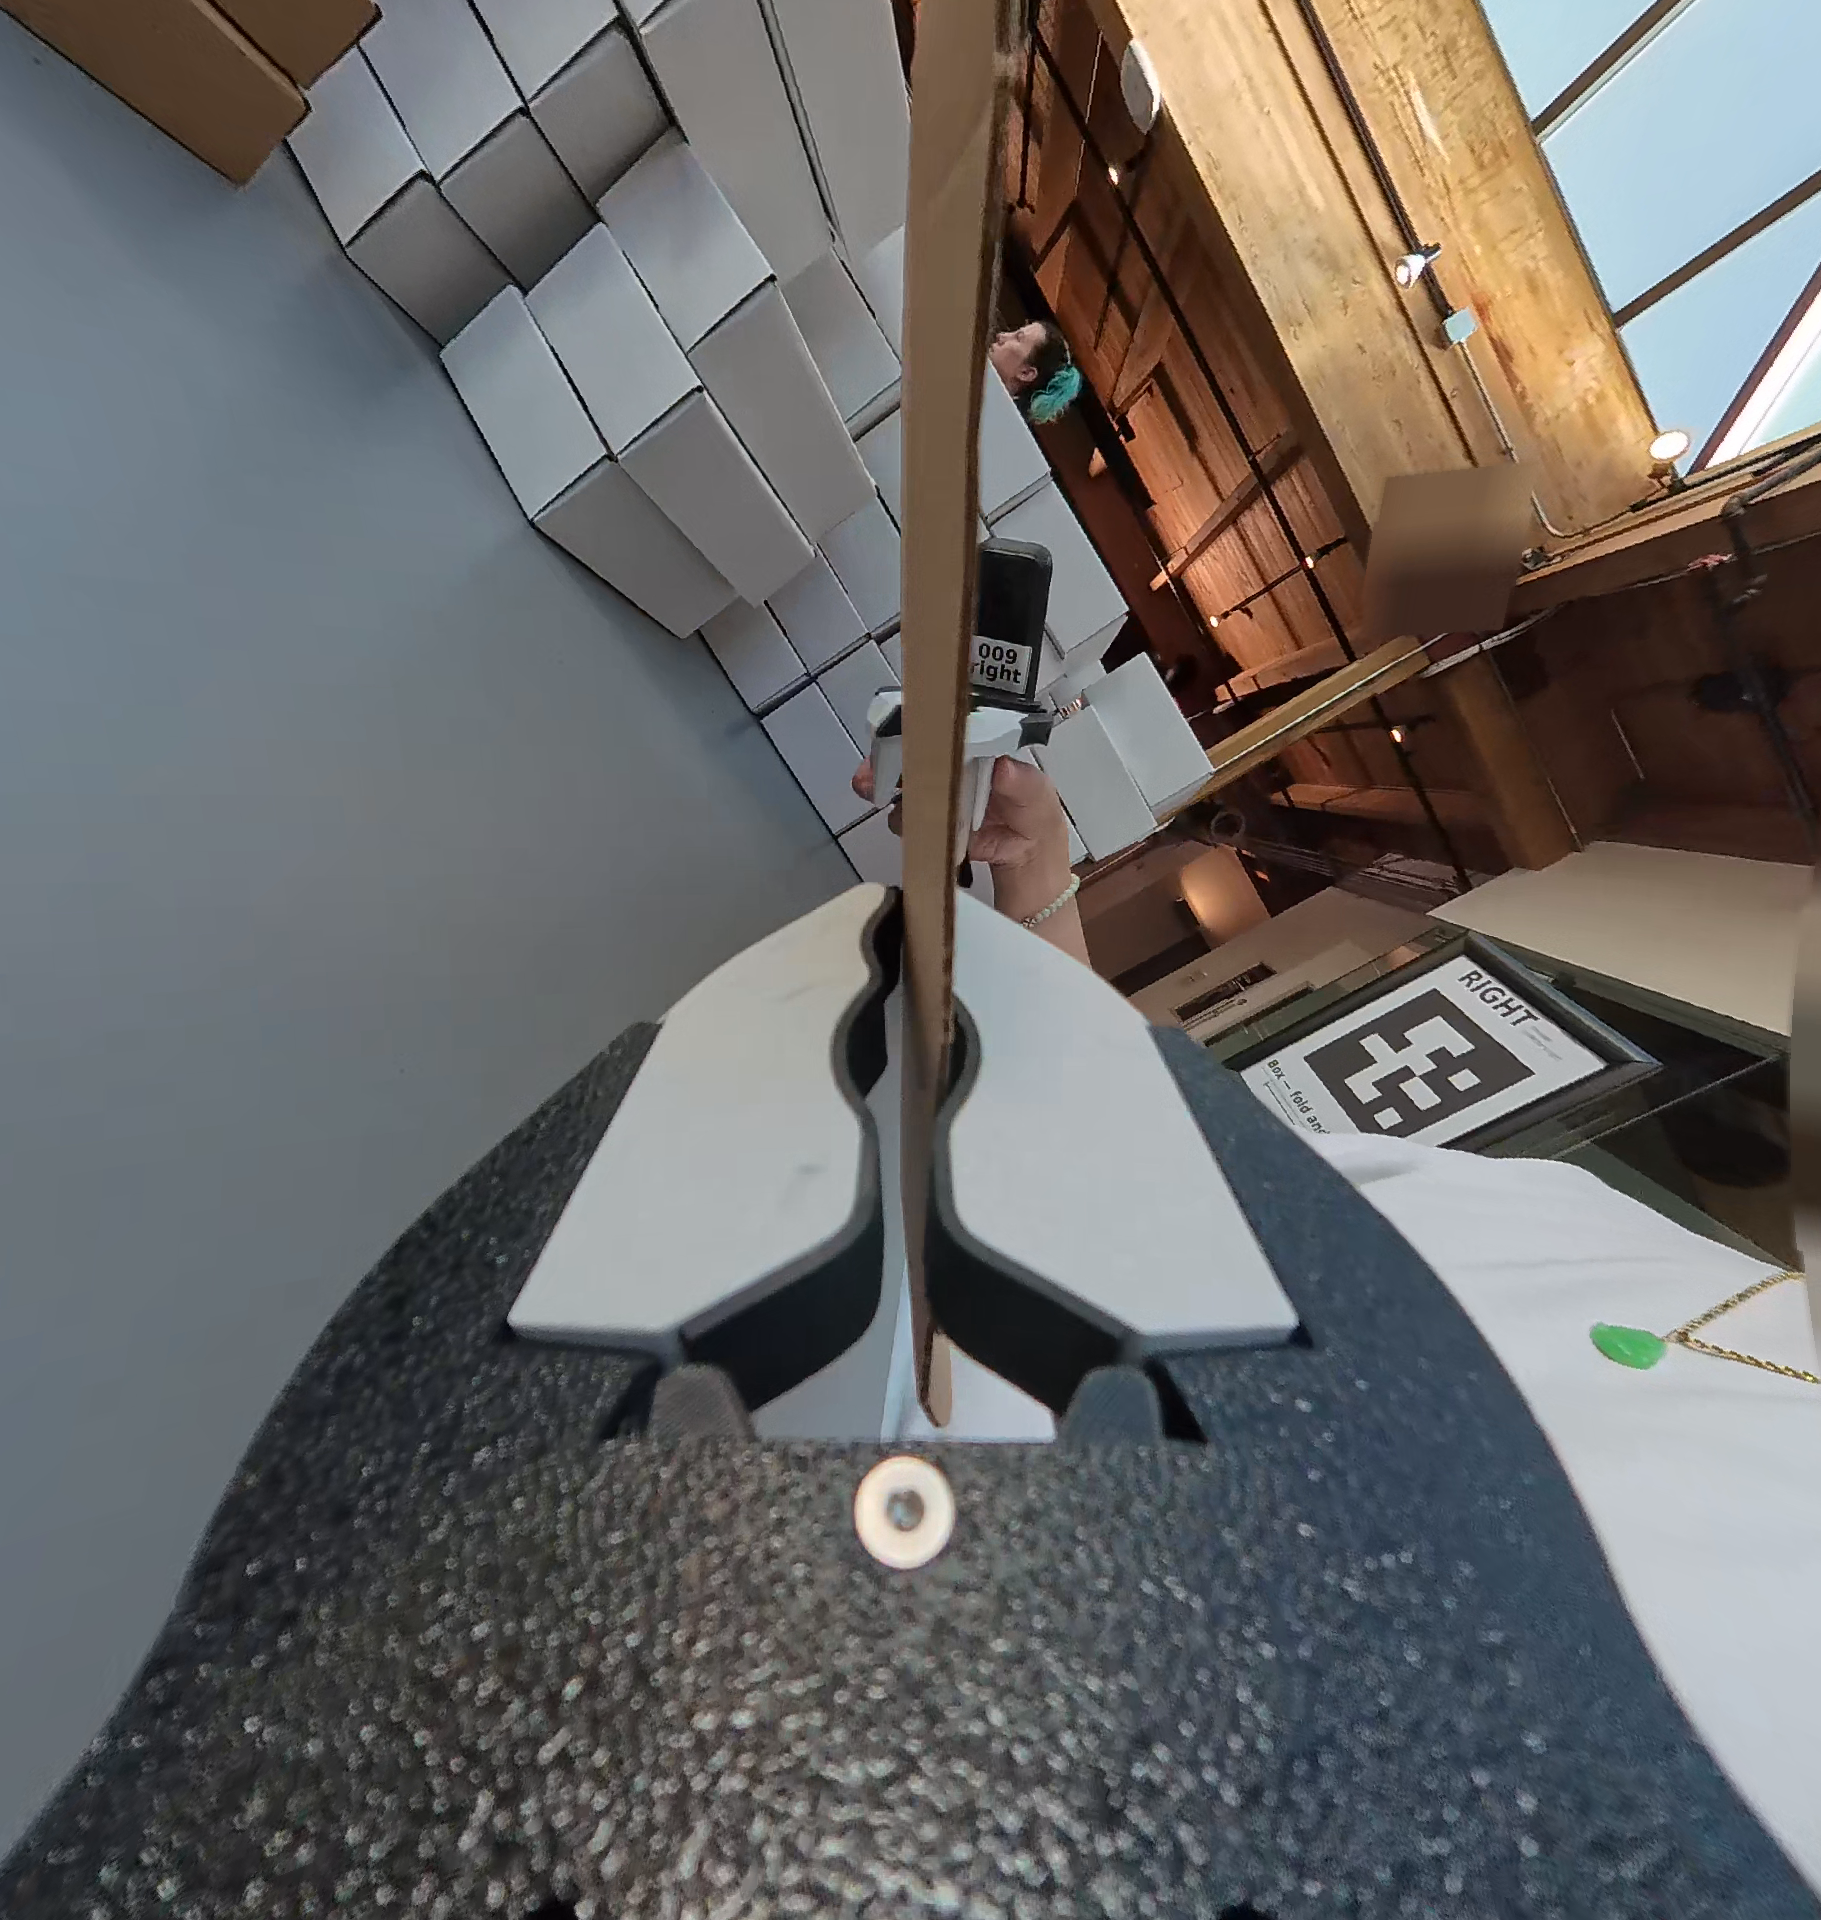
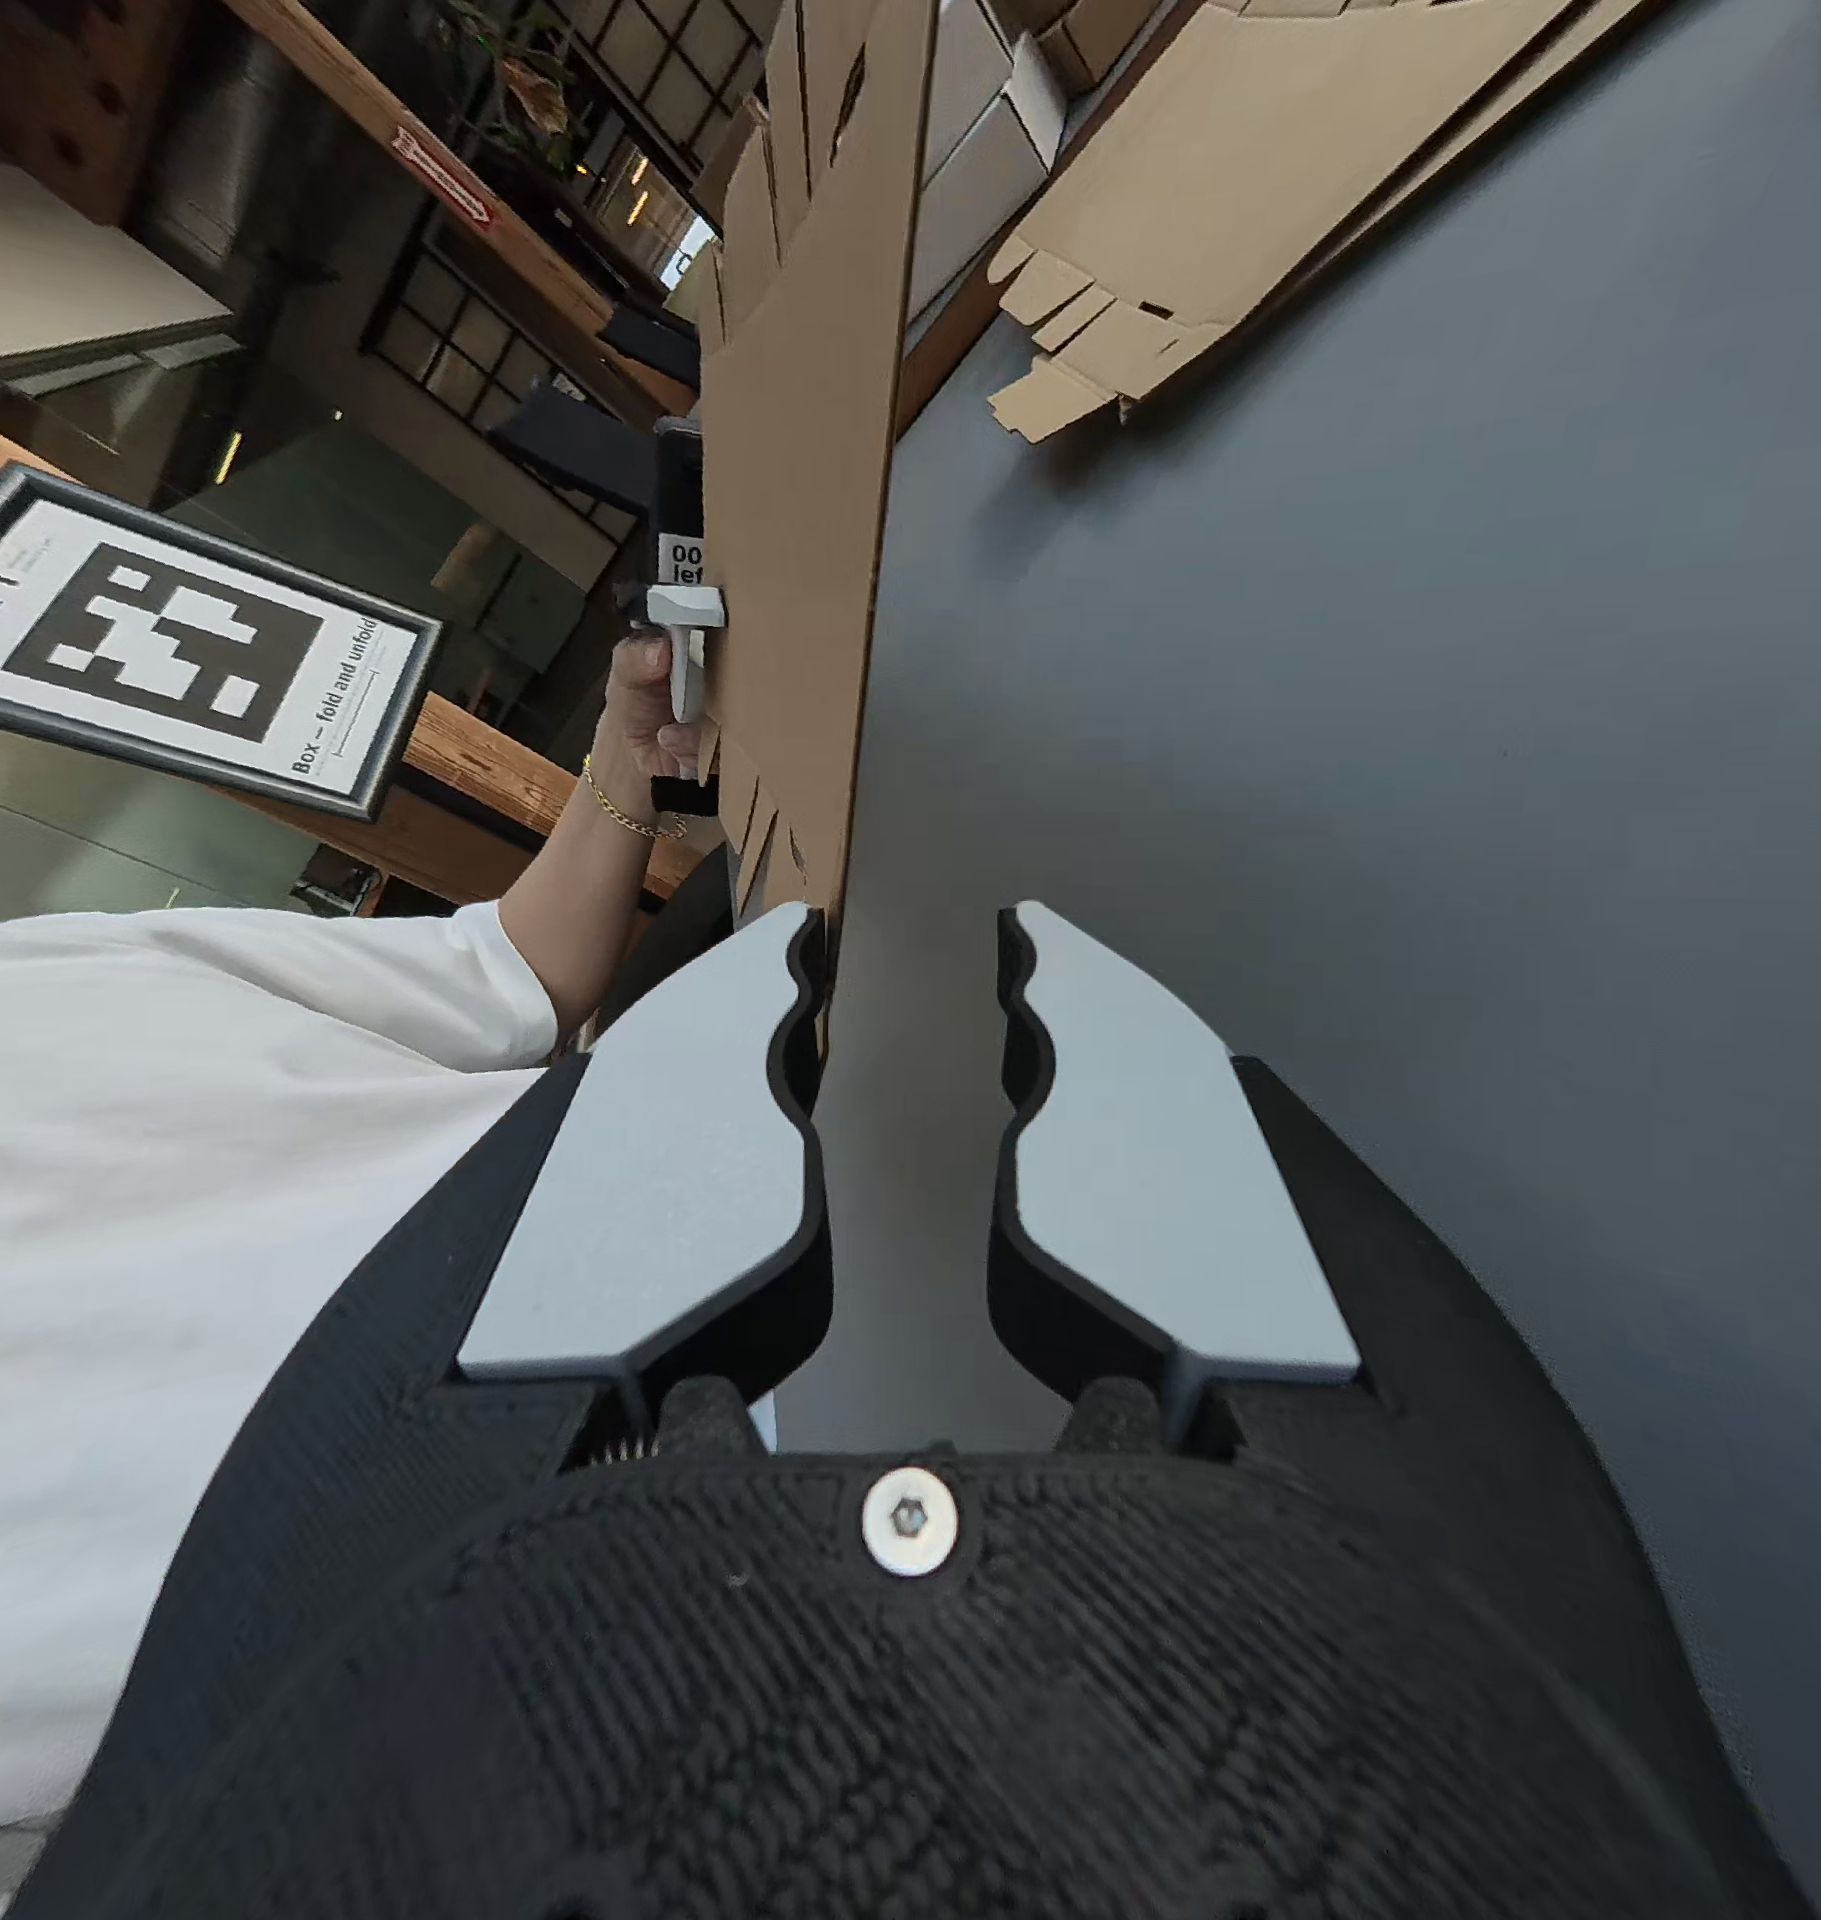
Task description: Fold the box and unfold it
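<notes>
A flat brown cardboard box blank [image 1: 947, 416] stands on edge above the grey table [image 1: 210, 727]. My left gripper [image 1: 911, 920] is shut on its near edge, and the sheet runs straight up between the fingers. In the right wrist view the same blank [image 2: 802, 468] rises just past my left fingertip. My right gripper [image 2: 911, 914] is open and empty, with the blank's edge against the tip of its left finger [image 2: 677, 1143]. Each gripper also shows farther off in the other's view: the right one [image 1: 937, 748] and the left one [image 2: 682, 644].
Several white folded boxes [image 1: 625, 364] are stacked at the table's far side, with a brown box [image 1: 158, 73] beside them. More flat cardboard blanks [image 2: 1145, 312] lie on the table [image 2: 1405, 831]. A framed marker sign [image 2: 189, 644] and a person in a white shirt [image 2: 158, 1143] are close by.
</notes>
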`<act>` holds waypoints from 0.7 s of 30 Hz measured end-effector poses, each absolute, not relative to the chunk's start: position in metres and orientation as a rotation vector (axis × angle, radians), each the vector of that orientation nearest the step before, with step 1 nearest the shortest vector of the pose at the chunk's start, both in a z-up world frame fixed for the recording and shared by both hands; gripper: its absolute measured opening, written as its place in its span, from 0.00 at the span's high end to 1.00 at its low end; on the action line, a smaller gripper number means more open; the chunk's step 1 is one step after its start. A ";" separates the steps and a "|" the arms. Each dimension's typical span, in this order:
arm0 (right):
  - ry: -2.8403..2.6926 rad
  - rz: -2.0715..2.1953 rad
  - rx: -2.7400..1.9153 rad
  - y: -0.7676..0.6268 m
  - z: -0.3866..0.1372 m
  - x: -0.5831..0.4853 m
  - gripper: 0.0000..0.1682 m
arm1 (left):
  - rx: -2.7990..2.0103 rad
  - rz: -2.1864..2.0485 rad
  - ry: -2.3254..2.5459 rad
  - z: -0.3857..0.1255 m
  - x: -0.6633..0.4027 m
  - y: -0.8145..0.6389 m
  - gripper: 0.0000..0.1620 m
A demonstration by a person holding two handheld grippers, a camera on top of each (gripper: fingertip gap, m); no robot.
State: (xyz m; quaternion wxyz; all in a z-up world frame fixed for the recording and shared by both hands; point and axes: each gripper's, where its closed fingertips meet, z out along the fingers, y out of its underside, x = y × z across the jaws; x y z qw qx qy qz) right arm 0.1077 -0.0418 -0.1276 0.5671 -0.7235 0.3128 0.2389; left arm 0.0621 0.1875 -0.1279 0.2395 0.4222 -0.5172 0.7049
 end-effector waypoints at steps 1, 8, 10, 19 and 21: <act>0.726 0.576 -1.689 -0.040 -0.124 0.106 0.85 | 1.157 1.931 -1.418 -0.129 0.062 0.187 0.99; 0.722 0.560 -1.756 -0.035 -0.125 0.107 0.99 | 1.185 1.920 -1.467 -0.139 0.057 0.181 0.99; 0.750 0.556 -1.811 -0.037 -0.131 0.109 0.99 | 1.214 1.888 -1.517 -0.144 0.054 0.184 0.92; 0.668 0.197 -2.453 -0.060 -0.142 0.152 0.99 | 1.571 1.923 -2.157 -0.126 0.064 0.253 0.67; 0.560 0.027 -2.591 -0.055 -0.141 0.171 0.99 | 1.556 1.901 -2.266 -0.118 0.061 0.248 0.69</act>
